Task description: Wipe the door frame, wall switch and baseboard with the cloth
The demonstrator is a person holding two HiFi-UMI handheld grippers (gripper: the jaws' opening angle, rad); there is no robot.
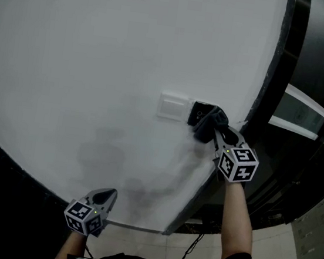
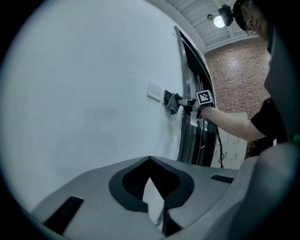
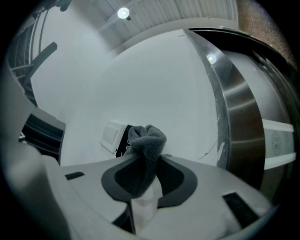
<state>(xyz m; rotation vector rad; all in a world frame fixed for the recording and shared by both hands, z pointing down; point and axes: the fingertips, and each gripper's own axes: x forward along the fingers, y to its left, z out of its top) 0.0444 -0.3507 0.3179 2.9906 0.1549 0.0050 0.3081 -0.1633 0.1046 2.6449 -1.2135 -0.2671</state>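
With its fingers clamped on the grey cloth (image 1: 202,129), the right gripper (image 1: 215,127) pressed it onto the black wall switch (image 1: 197,112) near the door frame (image 1: 293,54), where a hard push might flip it, while the left gripper's (image 1: 106,196) fingers sat together, empty.

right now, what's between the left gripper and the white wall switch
Only bare white wall, faintly smudged grey. The head view shows nothing on the stretch from the left gripper up to the wall switch; the left gripper view agrees.
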